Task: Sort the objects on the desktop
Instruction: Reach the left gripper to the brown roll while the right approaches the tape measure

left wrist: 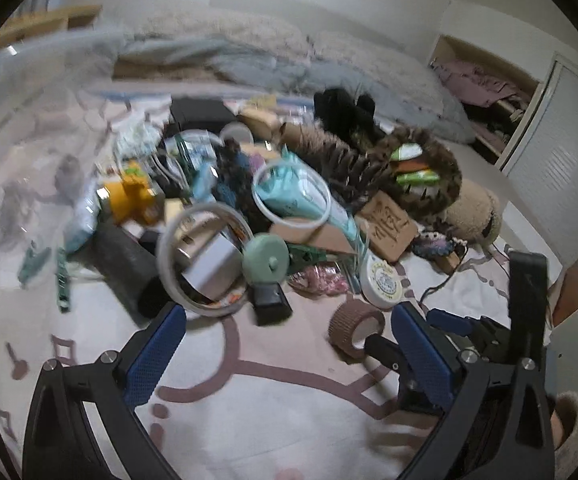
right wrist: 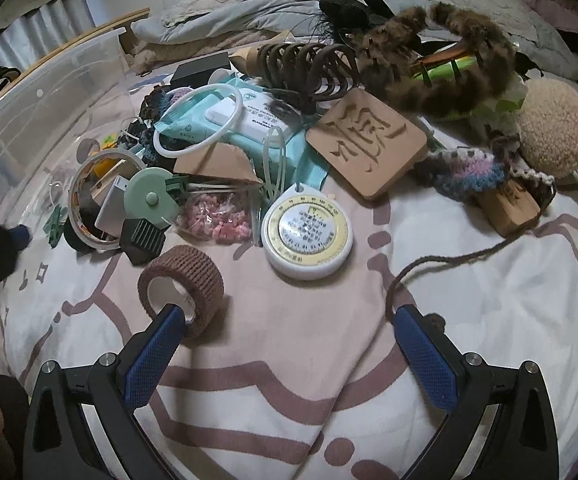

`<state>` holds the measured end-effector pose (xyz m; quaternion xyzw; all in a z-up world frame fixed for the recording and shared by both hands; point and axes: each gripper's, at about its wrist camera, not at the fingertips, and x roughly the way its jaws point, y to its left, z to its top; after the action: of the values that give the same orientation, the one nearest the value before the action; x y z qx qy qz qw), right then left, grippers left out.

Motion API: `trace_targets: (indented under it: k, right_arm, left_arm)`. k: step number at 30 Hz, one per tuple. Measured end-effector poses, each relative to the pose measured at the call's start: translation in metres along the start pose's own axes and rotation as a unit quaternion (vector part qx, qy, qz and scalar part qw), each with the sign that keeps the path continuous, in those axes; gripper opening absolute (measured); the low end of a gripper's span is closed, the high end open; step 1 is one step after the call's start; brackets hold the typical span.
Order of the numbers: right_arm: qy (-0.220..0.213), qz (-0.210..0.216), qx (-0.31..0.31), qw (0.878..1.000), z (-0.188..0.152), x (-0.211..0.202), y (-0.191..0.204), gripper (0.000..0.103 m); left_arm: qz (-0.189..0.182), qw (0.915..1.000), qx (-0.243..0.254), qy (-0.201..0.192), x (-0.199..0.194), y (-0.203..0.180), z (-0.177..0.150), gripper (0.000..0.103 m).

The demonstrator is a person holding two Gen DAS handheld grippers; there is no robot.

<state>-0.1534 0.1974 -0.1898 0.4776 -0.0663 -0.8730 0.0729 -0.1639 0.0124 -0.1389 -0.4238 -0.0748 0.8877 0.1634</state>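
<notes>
A heap of small objects lies on a pink-and-white patterned sheet (right wrist: pixel 289 360). A brown bandage roll (right wrist: pixel 183 282) stands at the heap's near edge, touching the left fingertip (right wrist: pixel 169 320) of my right gripper (right wrist: pixel 289 320), which is open and empty. The roll also shows in the left wrist view (left wrist: pixel 355 330). Behind it lie a white round tape measure (right wrist: pixel 309 232), a green round tape measure (right wrist: pixel 151 198), a black cap (right wrist: pixel 143 240) and a bag of pink beads (right wrist: pixel 219 216). My left gripper (left wrist: pixel 289 316) is open and empty, just short of a clear tape roll (left wrist: pixel 205 260).
A clear plastic bin (right wrist: pixel 49 92) stands at the left. A wooden carved plaque (right wrist: pixel 369 144), wet wipes pack (right wrist: pixel 249 116), brown claw hair clip (right wrist: pixel 309 68), furry clips (right wrist: pixel 449 60) and crochet pieces (right wrist: pixel 469 172) fill the heap. A yarn strand (right wrist: pixel 449 260) trails across the sheet. Bedding lies behind.
</notes>
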Motion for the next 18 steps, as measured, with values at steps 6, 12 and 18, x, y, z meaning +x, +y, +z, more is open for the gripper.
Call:
trace_targets:
  k: [6,12,18]
  right_arm:
    - [0.007,0.007,0.007,1.0,-0.002,0.001,-0.001,0.103]
    - [-0.007,0.029,0.044,0.999,-0.002,-0.01,-0.014,0.103]
    - [-0.071,0.014,0.114,0.991,0.0,-0.041,-0.048,0.103]
  left_arm:
    - [-0.029,0.9977,-0.022,0.058,0.028,-0.008,0.005,0.103]
    - [-0.014,0.9957,-0.045,0.079,0.043,-0.007,0.012,0.103]
    - [0.012,0.9937,-0.035,0.106,0.06,-0.009,0.01,0.103]
